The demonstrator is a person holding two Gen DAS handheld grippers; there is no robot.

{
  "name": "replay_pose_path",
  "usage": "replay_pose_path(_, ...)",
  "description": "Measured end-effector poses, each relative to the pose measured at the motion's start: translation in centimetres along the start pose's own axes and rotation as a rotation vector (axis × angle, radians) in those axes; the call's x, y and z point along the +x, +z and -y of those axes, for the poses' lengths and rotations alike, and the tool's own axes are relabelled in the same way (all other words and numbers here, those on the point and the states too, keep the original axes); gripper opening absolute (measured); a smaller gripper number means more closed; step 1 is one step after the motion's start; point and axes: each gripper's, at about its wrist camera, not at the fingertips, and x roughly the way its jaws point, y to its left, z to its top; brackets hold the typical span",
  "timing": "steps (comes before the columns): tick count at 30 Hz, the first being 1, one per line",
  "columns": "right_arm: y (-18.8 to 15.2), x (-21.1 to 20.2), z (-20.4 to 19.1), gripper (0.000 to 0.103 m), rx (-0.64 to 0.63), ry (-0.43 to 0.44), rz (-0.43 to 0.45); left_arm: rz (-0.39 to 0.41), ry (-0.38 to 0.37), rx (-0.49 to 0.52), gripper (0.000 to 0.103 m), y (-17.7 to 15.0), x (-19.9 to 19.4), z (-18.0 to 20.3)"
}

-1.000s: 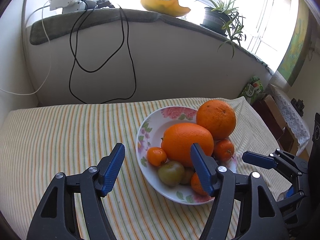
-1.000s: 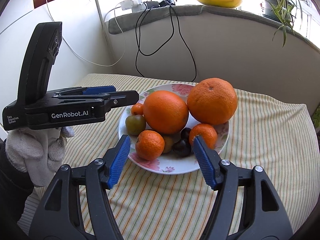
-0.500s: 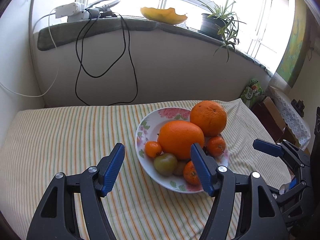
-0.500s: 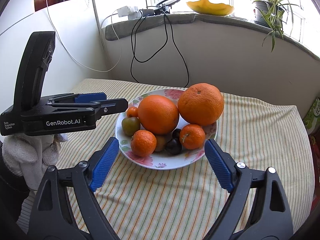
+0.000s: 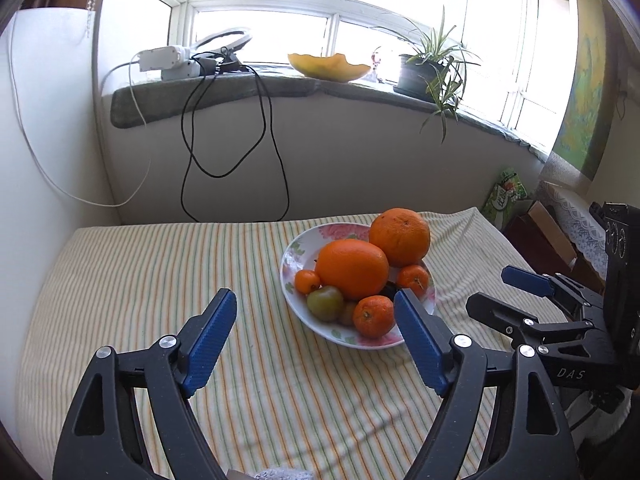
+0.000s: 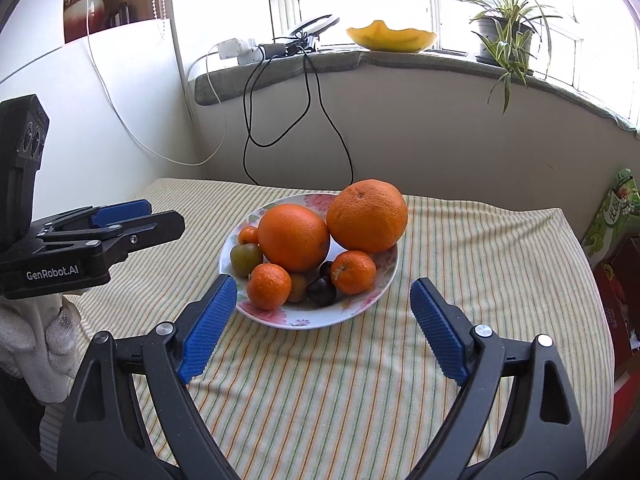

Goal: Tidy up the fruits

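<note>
Plate (image 6: 362, 307) of fruit sat mid table (image 6: 480, 264), two oranges (image 6: 294, 238) on top. Left claw (image 5: 316, 338) spread, just widened, nothing between. Right claw (image 6: 320, 330) spread wide, empty, short of plate.

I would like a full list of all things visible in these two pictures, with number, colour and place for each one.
Floral white plate: one, on the striped tablecloth.
Large oranges: two, orange, at the plate's back.
Small mandarins: three, orange, around the large ones.
Greenish round fruit: one, plate's left edge.
Dark plums: about two, near-black, plate front.
Striped tablecloth: one, cream with thin stripes, over the table.
Yellow bowl: one, on the windowsill.
Potted green plant: one, windowsill right.
White power strip with cables: one, windowsill left.
Left gripper: black with blue pads, open, empty.
Right gripper: same colours, open, empty.
White glove: one, under the left gripper.
</note>
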Motion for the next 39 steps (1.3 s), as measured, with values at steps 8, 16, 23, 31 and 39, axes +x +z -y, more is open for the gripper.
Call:
replay_pose_path(8, -0.5, -1.2, 1.2, 0.091, 0.062, -0.021, 0.024, 0.042, 0.034, -0.011, 0.081, -0.5, -2.0, 0.5)
replay_pose_path(16, -1.0, -2.0, 0.7, 0.091, 0.042, -0.042, 0.036, 0.057, 0.049, 0.004, 0.081, -1.0, -3.2, 1.2)
replay_pose_path(23, -1.1, -2.4, 0.4, 0.091, 0.046, -0.035, 0.043, 0.058, 0.055, 0.003, 0.081, -1.2, -3.3, 1.4)
replay_pose_path(31, -1.3, -2.5, 0.3, 0.091, 0.051, -0.034, 0.039, 0.058, 0.054, 0.006, 0.081, -1.3, -3.4, 1.6)
replay_pose_path(39, -1.3, -2.6, 0.2, 0.091, 0.050, -0.032, 0.041, 0.059, 0.050, 0.010, 0.081, -1.4, -3.5, 1.8)
